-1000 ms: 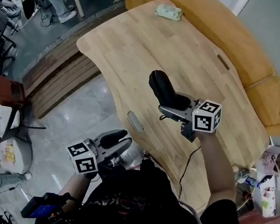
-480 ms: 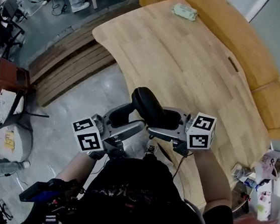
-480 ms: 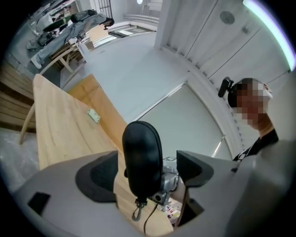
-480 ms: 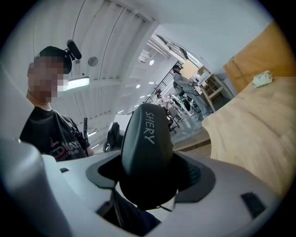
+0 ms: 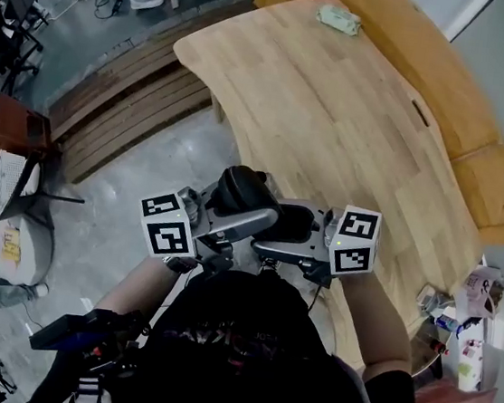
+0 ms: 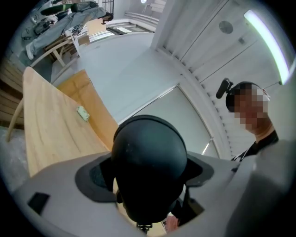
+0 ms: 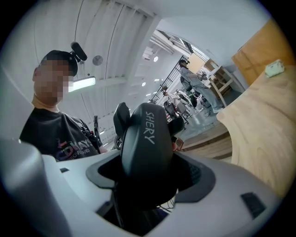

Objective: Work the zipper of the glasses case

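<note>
Glasses case (image 5: 240,185) is off the table (image 5: 338,97), held up in the air close in front of my chest, lying roughly level between my two tools. My right gripper (image 7: 150,173) is clamped on one end of it, pads pressing on both sides, with the lettered shell pointing away from the camera. My left gripper (image 6: 148,178) has just been opening its jaws and they stand spread wide, with the rounded far end of the case sitting between them. I see no pad pressing on it, so I count that side as released. The shell looks closed all round, with no gap or lining showing in any view. I cannot make out the zipper line itself. A small metal piece (image 6: 144,227) hangs under the case end in the left gripper view. It may be the pull, but I cannot tell. My judgement is that pick-up and presenting are done and the zipper work is not begun. What is left is finding the pull, pinching it with the left and running it along while the right steadies the case.
</note>
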`<state>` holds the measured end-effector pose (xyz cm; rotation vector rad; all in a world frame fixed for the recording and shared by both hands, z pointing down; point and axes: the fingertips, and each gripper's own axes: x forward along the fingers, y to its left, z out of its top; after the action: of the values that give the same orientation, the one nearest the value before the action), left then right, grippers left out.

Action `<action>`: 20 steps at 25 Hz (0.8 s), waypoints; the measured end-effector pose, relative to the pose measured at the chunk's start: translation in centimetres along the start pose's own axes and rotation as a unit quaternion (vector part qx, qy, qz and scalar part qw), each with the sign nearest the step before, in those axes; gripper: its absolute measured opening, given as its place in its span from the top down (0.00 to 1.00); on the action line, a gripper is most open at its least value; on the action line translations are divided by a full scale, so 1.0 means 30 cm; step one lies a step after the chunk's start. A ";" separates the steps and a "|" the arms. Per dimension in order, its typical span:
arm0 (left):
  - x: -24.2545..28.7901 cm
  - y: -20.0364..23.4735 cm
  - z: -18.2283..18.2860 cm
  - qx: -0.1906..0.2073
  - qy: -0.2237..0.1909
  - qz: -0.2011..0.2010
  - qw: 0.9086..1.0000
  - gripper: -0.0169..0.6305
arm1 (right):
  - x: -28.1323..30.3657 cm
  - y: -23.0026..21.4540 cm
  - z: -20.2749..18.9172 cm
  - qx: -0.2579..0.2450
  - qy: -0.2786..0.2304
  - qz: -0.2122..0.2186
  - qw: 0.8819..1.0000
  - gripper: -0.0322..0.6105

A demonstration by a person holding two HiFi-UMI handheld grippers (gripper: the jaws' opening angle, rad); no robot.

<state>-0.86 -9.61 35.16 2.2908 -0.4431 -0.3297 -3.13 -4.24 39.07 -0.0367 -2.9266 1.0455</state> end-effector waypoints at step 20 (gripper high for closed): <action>-0.209 -0.026 0.224 -0.070 -0.141 -0.051 0.986 0.41 | -0.077 0.054 0.155 0.068 -0.204 0.015 0.977 0.41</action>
<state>-8.83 -10.86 30.68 2.1403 -0.4289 -0.7188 -1.00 -6.02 34.39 0.1559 -3.2045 1.4072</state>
